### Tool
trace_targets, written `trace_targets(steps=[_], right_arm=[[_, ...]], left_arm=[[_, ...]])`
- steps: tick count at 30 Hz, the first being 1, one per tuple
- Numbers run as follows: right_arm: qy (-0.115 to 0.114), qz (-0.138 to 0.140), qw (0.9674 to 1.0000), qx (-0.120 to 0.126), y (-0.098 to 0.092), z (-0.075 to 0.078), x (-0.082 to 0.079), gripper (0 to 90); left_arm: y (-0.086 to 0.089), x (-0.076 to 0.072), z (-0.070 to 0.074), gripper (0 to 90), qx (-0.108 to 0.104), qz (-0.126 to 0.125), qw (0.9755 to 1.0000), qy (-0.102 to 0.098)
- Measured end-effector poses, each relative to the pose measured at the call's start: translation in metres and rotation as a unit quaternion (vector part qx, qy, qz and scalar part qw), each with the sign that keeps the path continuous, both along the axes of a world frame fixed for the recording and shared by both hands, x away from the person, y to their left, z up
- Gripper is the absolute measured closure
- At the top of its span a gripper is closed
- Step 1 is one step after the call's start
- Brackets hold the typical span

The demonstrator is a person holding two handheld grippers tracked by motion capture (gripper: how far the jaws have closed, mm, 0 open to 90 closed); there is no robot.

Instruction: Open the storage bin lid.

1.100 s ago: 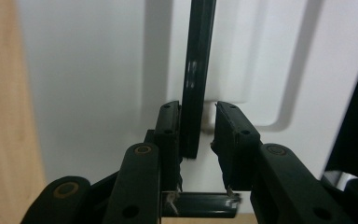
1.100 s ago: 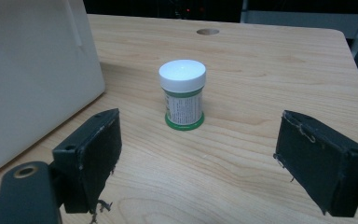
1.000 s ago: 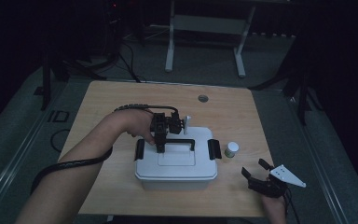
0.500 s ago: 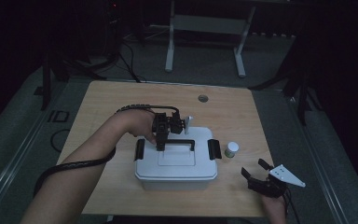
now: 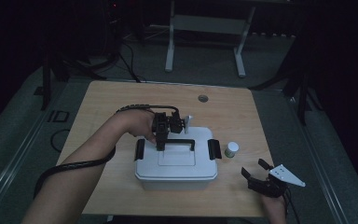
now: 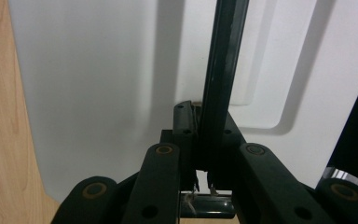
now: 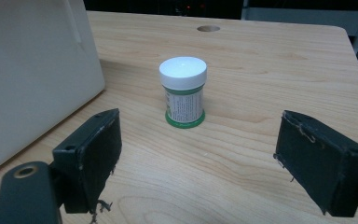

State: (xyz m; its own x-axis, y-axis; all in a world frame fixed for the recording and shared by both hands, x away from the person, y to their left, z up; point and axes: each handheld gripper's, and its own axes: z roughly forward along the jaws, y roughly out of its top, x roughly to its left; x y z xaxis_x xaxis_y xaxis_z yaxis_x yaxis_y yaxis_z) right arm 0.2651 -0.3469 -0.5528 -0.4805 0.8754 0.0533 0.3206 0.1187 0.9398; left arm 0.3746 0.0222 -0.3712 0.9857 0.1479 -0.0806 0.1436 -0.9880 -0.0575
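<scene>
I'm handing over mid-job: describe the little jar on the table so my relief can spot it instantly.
Start at the light wooden table and find the big white plastic box with a black carry handle near its middle. Just off the box's right end stands a small round jar. Its white screw cap, printed label and green base mark it out.

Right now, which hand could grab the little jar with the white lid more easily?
Probably the right. The right gripper is open and empty, with the jar standing straight ahead between its fingers. The left gripper is shut on the box's handle.
</scene>
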Motion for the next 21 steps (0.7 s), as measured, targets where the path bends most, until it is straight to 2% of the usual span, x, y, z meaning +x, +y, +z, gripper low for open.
trace_targets(steps=[8,12,15,21], right_arm=[[0.0,0.001,1.0,0.003,-0.001,0.0,0.0,14.0],[0.0,0.0,1.0,0.003,-0.001,0.0,0.0,13.9],[0.001,0.0,1.0,0.003,0.0,0.0,0.0,13.9],[0.001,0.0,1.0,0.004,0.0,0.0,0.0,13.9]], left_arm=[[0.0,-0.002,0.005,83.8,-0.005,-0.005,1.0,0.003],[0.001,-0.002,0.012,83.8,-0.007,-0.004,1.0,-0.004],[0.003,-0.001,0.021,83.7,-0.012,0.001,0.9997,-0.019],[0.008,-0.002,0.035,83.7,-0.016,0.005,0.9994,-0.029]])
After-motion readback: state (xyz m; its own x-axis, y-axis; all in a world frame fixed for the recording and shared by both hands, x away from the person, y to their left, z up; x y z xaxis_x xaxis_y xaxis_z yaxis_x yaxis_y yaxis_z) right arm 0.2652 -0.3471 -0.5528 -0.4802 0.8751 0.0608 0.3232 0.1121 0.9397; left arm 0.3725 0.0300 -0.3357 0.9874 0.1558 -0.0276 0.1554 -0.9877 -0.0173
